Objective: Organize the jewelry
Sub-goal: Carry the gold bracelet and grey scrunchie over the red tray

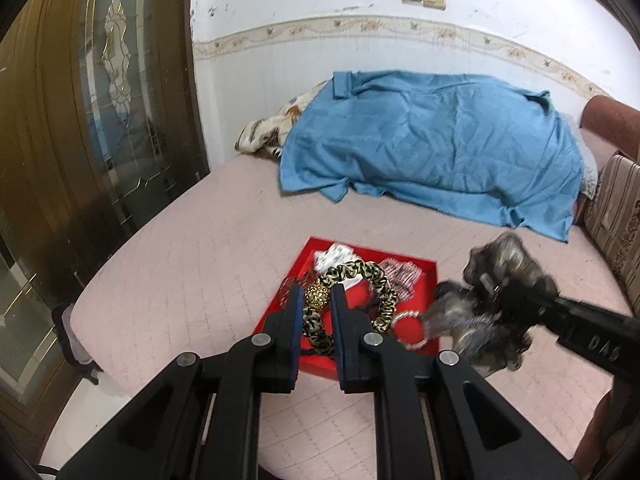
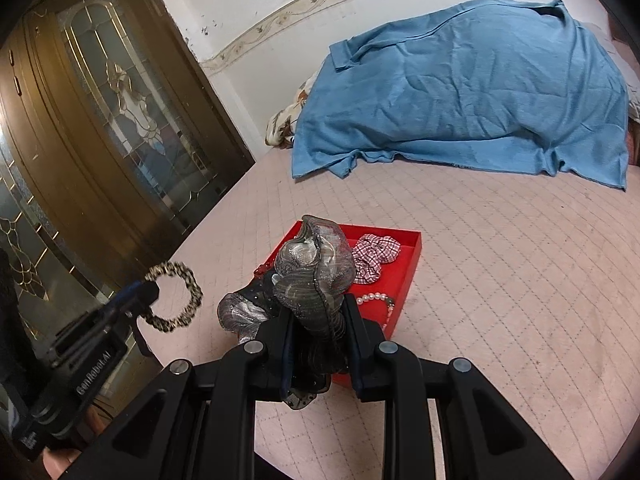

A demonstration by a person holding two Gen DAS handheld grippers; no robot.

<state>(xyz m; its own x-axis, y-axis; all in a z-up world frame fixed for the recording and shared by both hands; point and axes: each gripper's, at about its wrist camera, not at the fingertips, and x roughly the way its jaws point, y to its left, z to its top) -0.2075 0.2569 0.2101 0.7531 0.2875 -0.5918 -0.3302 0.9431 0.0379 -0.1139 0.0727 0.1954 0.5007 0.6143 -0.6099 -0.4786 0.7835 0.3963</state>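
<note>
My left gripper [image 1: 317, 293] is shut on a leopard-print scrunchie [image 1: 360, 276] with a gold bead ball [image 1: 318, 299], held over the red tray [image 1: 298, 258]. In the right wrist view the same scrunchie [image 2: 176, 296] hangs as a ring from the left gripper [image 2: 149, 293], to the left of the tray [image 2: 416, 258]. My right gripper [image 2: 318, 309] is shut on a grey, shimmery fabric hair bow [image 2: 316, 260]. The bow [image 1: 496, 264] is blurred in the left wrist view. A plaid scrunchie [image 2: 378, 256] and a pearl bracelet [image 2: 374, 299] lie in the tray.
The tray rests on a pink quilted bed [image 1: 192, 264]. A blue cloth [image 1: 432, 140] covers a heap at the far side. A dark wooden door with glass panels [image 1: 100, 120] stands to the left. A striped cushion [image 1: 616, 216] borders the bed on the right.
</note>
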